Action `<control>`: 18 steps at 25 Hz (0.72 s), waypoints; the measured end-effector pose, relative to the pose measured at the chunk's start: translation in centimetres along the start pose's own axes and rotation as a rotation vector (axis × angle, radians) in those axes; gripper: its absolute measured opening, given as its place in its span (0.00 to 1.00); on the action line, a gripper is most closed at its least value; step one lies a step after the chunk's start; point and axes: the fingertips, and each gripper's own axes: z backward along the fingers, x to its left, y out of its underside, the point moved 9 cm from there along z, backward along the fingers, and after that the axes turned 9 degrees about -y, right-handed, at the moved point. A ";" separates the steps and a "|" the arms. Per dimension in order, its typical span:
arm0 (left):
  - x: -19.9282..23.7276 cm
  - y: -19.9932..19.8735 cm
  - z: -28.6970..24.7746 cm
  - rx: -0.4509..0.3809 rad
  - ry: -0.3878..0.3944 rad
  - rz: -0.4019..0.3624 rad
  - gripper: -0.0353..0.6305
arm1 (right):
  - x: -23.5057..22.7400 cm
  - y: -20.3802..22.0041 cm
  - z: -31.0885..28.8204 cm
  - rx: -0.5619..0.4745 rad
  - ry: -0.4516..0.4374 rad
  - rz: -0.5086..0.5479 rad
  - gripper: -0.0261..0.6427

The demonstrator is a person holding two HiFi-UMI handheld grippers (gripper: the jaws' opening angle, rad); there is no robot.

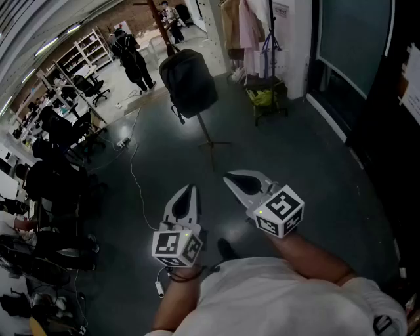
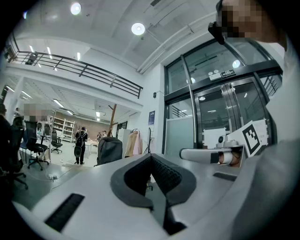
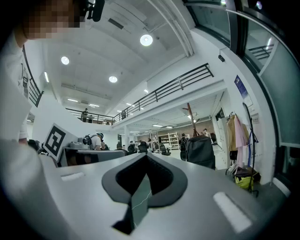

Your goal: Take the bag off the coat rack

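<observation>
A black backpack hangs on a brown wooden coat rack a few steps ahead of me. It also shows small in the left gripper view as the backpack and in the right gripper view as the backpack. My left gripper is held low in front of me, shut and empty, well short of the bag. Beside it my right gripper is likewise shut with nothing in it. In each gripper's own view, the left gripper and the right gripper, the jaw tips meet.
A second rack with pink garments and a yellow-green bag stands right of the coat rack. A person with a backpack stands behind. Office chairs and a floor cable lie left; glass doors run along the right.
</observation>
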 end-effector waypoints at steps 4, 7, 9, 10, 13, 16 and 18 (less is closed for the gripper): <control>0.1 0.2 0.1 0.002 0.001 0.001 0.06 | 0.2 0.4 -0.1 0.004 0.000 -0.002 0.04; 0.5 0.4 -0.1 0.008 0.003 0.006 0.06 | 0.2 0.5 -0.4 0.003 0.009 0.005 0.04; 1.0 0.7 -0.4 0.015 0.006 0.013 0.06 | 0.1 0.4 -0.8 -0.014 0.012 0.010 0.04; 1.2 0.8 -0.5 0.019 0.006 0.017 0.06 | 0.1 0.4 -0.9 -0.023 0.014 0.013 0.04; 2.0 1.1 -1.0 0.020 0.008 0.024 0.06 | -0.1 0.5 -1.7 -0.031 0.023 0.019 0.04; 2.8 0.9 -1.8 0.014 0.009 0.023 0.06 | -0.7 0.6 -2.6 -0.035 0.025 0.019 0.04; 3.5 0.9 -2.6 0.014 0.009 0.027 0.06 | -1.2 0.6 -3.3 -0.032 0.025 0.018 0.04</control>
